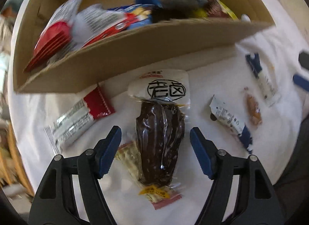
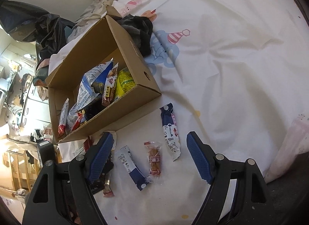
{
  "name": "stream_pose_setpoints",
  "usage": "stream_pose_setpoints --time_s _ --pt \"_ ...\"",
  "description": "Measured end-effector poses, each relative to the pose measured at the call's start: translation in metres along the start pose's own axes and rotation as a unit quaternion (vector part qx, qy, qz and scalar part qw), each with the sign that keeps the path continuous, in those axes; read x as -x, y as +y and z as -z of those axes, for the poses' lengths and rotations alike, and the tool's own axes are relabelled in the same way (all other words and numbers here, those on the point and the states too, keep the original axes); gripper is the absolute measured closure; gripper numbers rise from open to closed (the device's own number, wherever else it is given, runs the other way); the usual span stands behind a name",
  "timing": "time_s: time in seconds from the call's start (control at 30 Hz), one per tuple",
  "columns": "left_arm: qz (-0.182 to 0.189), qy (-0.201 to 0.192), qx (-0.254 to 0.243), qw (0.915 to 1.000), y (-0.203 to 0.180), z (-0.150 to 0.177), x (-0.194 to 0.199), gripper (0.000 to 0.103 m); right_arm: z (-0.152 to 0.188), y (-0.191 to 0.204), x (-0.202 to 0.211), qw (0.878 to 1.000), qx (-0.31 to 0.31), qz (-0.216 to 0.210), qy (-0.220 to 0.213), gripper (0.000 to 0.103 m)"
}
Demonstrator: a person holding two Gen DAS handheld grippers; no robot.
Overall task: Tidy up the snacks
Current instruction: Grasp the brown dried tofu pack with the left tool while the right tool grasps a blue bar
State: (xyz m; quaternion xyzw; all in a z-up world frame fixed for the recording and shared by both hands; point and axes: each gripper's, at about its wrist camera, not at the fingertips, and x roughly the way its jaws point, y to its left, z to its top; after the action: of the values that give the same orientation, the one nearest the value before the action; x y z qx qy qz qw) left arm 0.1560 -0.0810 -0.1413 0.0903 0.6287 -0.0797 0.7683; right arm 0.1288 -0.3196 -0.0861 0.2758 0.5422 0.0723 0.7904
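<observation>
A cardboard box [image 1: 119, 54] holding several snack packs stands on the white bed sheet; it also shows in the right wrist view [image 2: 123, 107]. My left gripper [image 1: 155, 141] is open, its blue pads on either side of a dark brown vacuum-packed snack [image 1: 160, 140] lying on the sheet in front of the box. My right gripper [image 2: 149, 154] is open and empty above a white and blue snack bar [image 2: 131, 167] and a small orange snack [image 2: 154, 159]. A longer blue and white bar [image 2: 171, 132] lies beyond them.
A red and silver pack [image 1: 77, 116] lies left of the dark snack, and a small yellowish wrapped snack [image 1: 127, 157] lies partly under it. Dark clothing [image 2: 139, 29] lies behind the box. The bed edge and room clutter [image 2: 19, 109] are to the left.
</observation>
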Motion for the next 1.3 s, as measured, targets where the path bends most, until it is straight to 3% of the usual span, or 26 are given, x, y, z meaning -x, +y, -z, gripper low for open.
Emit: stream_pose_setpoints --time_s 0.1,0.23,0.33,0.47,0.63,0.77,0.87,0.9,0.93,1.2,1.3 --pt "-0.004 0.011 -0.023 0.9997 -0.010 -0.002 -0.007 0.027 0.000 0.001 -0.001 1.000 0.000 0.001 0.001 0.022" --pt "0.001 0.014 -0.016 0.9998 -0.012 -0.007 -0.012 0.028 0.000 0.003 -0.004 1.000 0.008 0.009 0.005 0.022" --pt "0.011 0.013 -0.006 0.9998 -0.007 -0.008 -0.008 0.048 -0.001 -0.001 -0.005 1.000 0.000 0.012 0.008 0.022" --pt "0.015 0.004 -0.002 0.9999 -0.001 -0.003 0.003 0.050 -0.004 -0.010 -0.019 0.999 -0.017 0.022 0.043 0.023" --pt "0.046 -0.007 0.040 0.9981 0.002 0.014 0.027 0.049 -0.009 -0.005 -0.049 0.994 0.006 0.076 0.080 0.047" --pt "0.069 -0.004 0.078 0.9946 0.004 0.022 0.030 0.050 -0.007 0.005 -0.069 0.986 0.048 0.129 0.098 0.053" --pt "0.073 0.000 0.087 0.9935 0.005 0.013 0.022 0.050 -0.005 0.005 -0.075 0.981 0.064 0.151 0.101 0.064" --pt "0.068 -0.001 0.087 0.9938 0.009 0.012 0.022 0.050 -0.005 0.001 -0.074 0.981 0.055 0.155 0.099 0.078" --pt "0.066 -0.002 0.089 0.9938 0.014 0.011 0.024 0.050 -0.006 -0.003 -0.074 0.983 0.046 0.148 0.100 0.084" --pt "0.071 -0.015 0.103 0.9920 0.025 0.036 0.041 0.050 -0.005 0.000 -0.030 0.993 0.032 0.107 0.042 0.085" --pt "0.070 -0.029 0.121 0.9897 0.032 0.049 0.053 0.050 -0.012 -0.004 0.004 0.995 0.001 0.098 -0.013 0.085"
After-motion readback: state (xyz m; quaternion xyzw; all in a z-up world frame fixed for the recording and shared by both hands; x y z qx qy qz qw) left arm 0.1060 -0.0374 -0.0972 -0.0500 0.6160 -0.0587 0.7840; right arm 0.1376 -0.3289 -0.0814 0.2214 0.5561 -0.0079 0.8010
